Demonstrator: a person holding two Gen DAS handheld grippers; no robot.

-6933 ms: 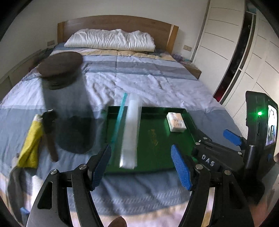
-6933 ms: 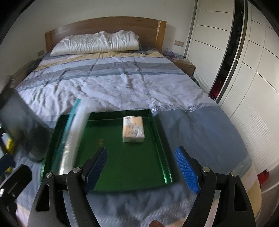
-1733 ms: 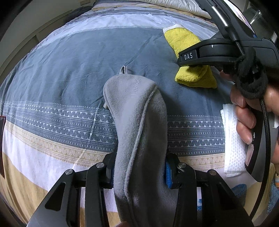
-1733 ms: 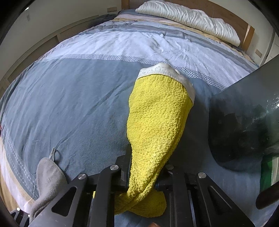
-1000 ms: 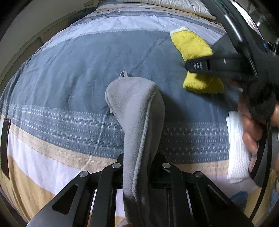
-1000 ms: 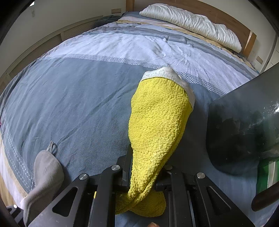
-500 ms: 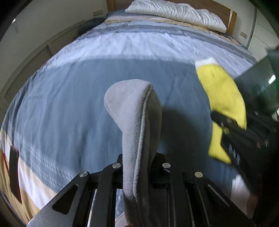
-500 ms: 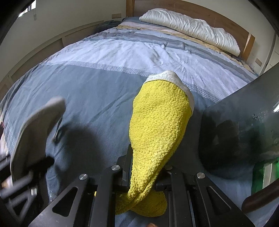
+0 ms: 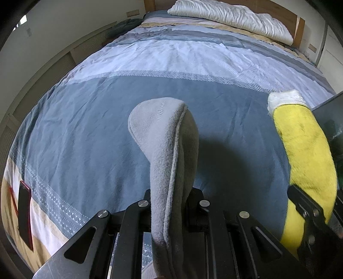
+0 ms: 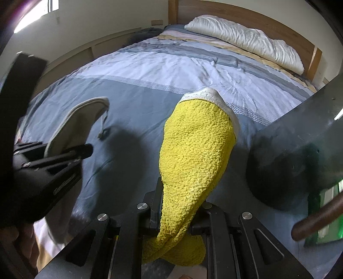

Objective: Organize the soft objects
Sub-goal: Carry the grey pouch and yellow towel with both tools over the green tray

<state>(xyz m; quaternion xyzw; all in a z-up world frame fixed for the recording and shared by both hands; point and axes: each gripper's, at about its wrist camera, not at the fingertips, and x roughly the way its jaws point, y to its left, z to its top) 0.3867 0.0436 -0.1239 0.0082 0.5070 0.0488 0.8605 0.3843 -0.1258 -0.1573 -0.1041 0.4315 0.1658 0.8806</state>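
Both cloths have risen off the bed since half a second ago, and the left gripper (image 9: 171, 206) now shows the pillow and headboard higher in its view than before. Nearest in the left wrist view, its black fingers (image 9: 194, 211) are closed tight on the lower part of the grey fleece cloth (image 9: 165, 150), which stands up from them in a rounded fold, clear of the bedding with its shadow on the blue cover behind. To the right, at the frame edge, the yellow towel (image 9: 304, 150) hangs in the other tool. In the right wrist view the right gripper (image 10: 180, 214) has its fingers (image 10: 155, 206) pinched shut on the yellow towel's narrow lower end, a bunch of it spilling out below them; the white-edged upper end leans up and away over the cover. At the left of that view the left gripper appears blurred with the grey cloth in its grip. A dark translucent container (image 10: 300, 146) sits just right of the towel, with a green tray (image 10: 328, 214) partly seen behind it. At the near left of the bed lies a dark red flat item (image 9: 24, 214). Beyond, the striped bed cover (image 9: 85, 133) runs to a white pillow (image 9: 231, 17) against the wooden headboard (image 10: 246, 17).
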